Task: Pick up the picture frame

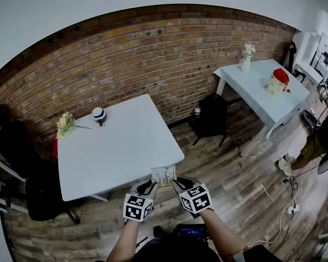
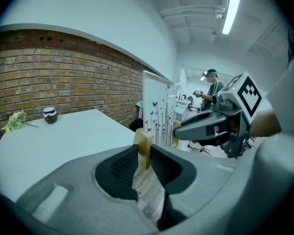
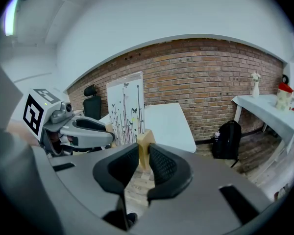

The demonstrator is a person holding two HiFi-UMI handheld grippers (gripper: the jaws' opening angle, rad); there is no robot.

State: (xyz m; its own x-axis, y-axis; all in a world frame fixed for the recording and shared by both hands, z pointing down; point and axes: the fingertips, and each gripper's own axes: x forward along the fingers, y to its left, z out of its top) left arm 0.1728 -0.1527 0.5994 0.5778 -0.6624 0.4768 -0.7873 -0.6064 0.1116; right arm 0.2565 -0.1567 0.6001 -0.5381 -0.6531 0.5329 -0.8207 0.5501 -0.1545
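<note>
The picture frame (image 1: 164, 175) has a light wooden border and a white picture of thin stems and butterflies. It hangs in the air off the near right corner of the white table (image 1: 120, 146), held between both grippers. My left gripper (image 1: 151, 185) is shut on the frame's left wooden edge (image 2: 143, 148). My right gripper (image 1: 177, 184) is shut on its right wooden edge (image 3: 145, 148). In the left gripper view the picture (image 2: 159, 111) stands upright with the right gripper (image 2: 206, 126) beyond it. In the right gripper view the picture (image 3: 126, 109) shows beside the left gripper (image 3: 83, 131).
On the table's far left lie a small bunch of flowers (image 1: 65, 124) and a blue-and-white cup (image 1: 99, 114). A black backpack (image 1: 210, 116) leans by the brick wall. A second white table (image 1: 268, 91) carries a vase and a red-topped object. A person (image 1: 317, 141) stands at the right edge.
</note>
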